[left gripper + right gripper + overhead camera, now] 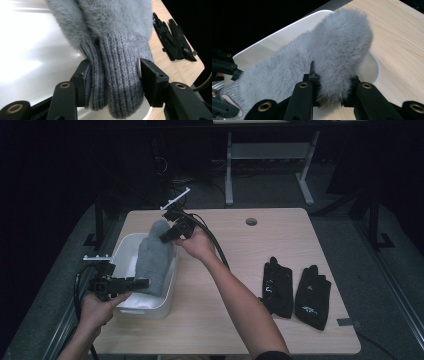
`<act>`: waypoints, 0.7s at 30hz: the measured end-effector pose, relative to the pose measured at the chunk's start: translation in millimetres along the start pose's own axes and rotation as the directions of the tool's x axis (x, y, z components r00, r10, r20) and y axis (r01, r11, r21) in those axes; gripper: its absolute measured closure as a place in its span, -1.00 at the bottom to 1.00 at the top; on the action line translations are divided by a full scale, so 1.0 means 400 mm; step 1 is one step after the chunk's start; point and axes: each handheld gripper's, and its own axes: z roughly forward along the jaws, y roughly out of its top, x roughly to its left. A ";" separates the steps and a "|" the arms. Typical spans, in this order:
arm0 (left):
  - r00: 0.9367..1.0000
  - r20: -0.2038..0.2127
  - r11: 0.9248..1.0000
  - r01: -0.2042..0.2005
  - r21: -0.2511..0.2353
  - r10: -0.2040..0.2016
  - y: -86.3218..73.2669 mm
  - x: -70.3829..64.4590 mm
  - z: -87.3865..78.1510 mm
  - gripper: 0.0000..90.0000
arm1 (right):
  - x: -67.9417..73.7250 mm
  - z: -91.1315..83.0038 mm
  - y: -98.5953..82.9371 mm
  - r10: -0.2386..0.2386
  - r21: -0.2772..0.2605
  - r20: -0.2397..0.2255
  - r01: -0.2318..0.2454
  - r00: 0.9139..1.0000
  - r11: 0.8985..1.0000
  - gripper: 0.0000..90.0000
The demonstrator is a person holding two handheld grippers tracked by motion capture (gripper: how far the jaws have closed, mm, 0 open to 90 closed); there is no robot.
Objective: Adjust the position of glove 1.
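Left of the bin [165, 295], the left gripper [141, 283] is clamped on the ribbed cuff [117, 82] of a grey mitten [154, 257], apparently a stacked pair. The mitten hangs stretched over the bin, its fuzzy tip [342, 50] pinched by the right gripper [167, 237] at the bin's far rim. The mitten should prove soft, light and limp; the firm knit cuff offers the surest hold, as the fur may slip. The left gripper view alone shows the cuff's doubled layers; the high view alone places the black gloves [295, 290] well right of the bin.
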 end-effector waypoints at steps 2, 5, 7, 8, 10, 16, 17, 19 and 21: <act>1.000 -0.002 1.000 0.000 0.001 0.000 -0.002 0.003 0.001 0.05 | 0.000 0.007 0.000 -0.002 0.003 0.000 0.002 1.000 1.000 0.67; 1.000 -0.003 1.000 0.015 0.003 -0.015 -0.009 0.013 0.010 0.05 | -0.001 0.018 -0.002 0.001 0.012 -0.003 0.000 1.000 1.000 0.67; 1.000 -0.002 1.000 0.027 0.014 -0.027 -0.017 0.022 0.023 0.05 | -0.003 0.027 -0.005 -0.003 0.020 -0.002 0.004 1.000 1.000 0.67; 1.000 -0.002 1.000 0.026 0.017 -0.026 -0.020 0.025 0.026 0.05 | -0.004 0.031 -0.007 -0.003 0.026 -0.004 0.004 1.000 1.000 0.67; 0.999 -0.007 0.999 0.032 0.021 -0.032 -0.025 0.028 0.029 0.04 | -0.004 0.040 -0.010 0.002 0.032 -0.007 -0.001 1.000 0.999 0.67; 0.999 -0.021 0.998 0.034 0.043 -0.033 -0.030 0.035 0.033 0.04 | -0.006 0.060 -0.019 0.005 0.044 -0.009 -0.005 1.000 0.999 0.66; 0.999 -0.023 0.998 0.034 0.044 -0.033 -0.031 0.037 0.034 0.04 | -0.006 0.064 -0.021 0.010 0.049 -0.011 -0.010 1.000 0.999 0.67; 0.999 -0.025 0.998 0.036 0.051 -0.035 -0.034 0.042 0.036 0.04 | -0.006 0.072 -0.027 0.014 0.051 -0.012 -0.013 1.000 0.999 0.66; 0.999 -0.025 0.997 0.040 0.059 -0.038 -0.036 0.047 0.038 0.03 | -0.006 0.075 -0.028 0.015 0.053 -0.015 -0.014 1.000 0.998 0.66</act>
